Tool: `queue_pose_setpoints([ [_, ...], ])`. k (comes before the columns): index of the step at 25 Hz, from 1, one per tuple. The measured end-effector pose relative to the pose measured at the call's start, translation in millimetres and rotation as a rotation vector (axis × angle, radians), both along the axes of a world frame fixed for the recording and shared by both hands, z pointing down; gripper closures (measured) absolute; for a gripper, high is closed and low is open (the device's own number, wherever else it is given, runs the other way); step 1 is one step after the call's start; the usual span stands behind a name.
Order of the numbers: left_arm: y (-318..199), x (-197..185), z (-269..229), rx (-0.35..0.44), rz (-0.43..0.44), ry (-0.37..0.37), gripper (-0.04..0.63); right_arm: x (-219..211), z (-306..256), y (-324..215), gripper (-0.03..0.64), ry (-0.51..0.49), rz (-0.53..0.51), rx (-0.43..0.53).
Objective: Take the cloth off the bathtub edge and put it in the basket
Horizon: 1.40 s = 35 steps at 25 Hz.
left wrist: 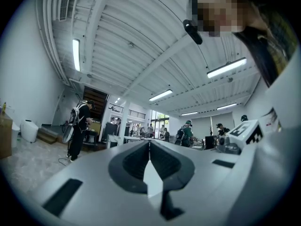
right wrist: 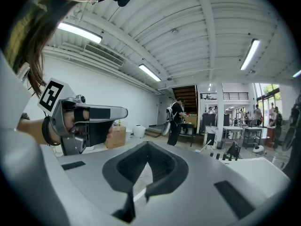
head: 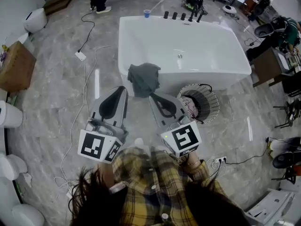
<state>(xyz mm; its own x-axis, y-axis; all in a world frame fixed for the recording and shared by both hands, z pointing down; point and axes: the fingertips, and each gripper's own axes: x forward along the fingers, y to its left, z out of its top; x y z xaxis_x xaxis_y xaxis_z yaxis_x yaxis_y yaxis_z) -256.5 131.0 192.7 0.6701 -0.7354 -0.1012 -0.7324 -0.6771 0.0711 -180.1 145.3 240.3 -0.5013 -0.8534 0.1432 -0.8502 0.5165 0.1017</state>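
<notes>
Two tools point forward over the grey marbled floor, side by side and close together: the left hand-held gripper and the right hand-held gripper. Both have their jaws pressed together, and each gripper's own view shows the dark pads meeting at the tips with nothing between them. Straight ahead, at 12 o'clock from the two tips, a grey cloth hangs crumpled over the near edge of the white bathtub, part of it on the rim and part falling down the outer wall. Neither gripper touches the cloth; the tips lie just short of its lower hem, the left one at about 7 o'clock from it and the right one at about 5 o'clock. A round wire basket stands on the floor against the tub's near wall, at about 4 o'clock from the cloth and at 3 o'clock from the right gripper's tip; something pale and pinkish lies inside it, too unclear to name. On the tub's far rim, at 12 o'clock, a row of black taps stands beside a small blue cup. A cardboard box sits well off at 9 o'clock. The person's yellow plaid shirt fills the bottom of the head view.
</notes>
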Motion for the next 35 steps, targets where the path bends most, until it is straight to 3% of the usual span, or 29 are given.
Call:
queue_pose_setpoints([
  [11, -27, -11, 26, -0.071, 0.007, -0.011, 0.575, 27, 22, -33, 0.601, -0.038, 0.091, -0.079],
  [20, -87, -6, 24, -0.063, -0.051, 0.001, 0.575, 33, 20, -100, 0.601, -0.003, 0.023, -0.066],
  [35, -255, 73, 5, -0.059, -0.090, -0.020, 0.575, 89, 8, -269, 0.601, -0.020, -0.062, -0.092],
])
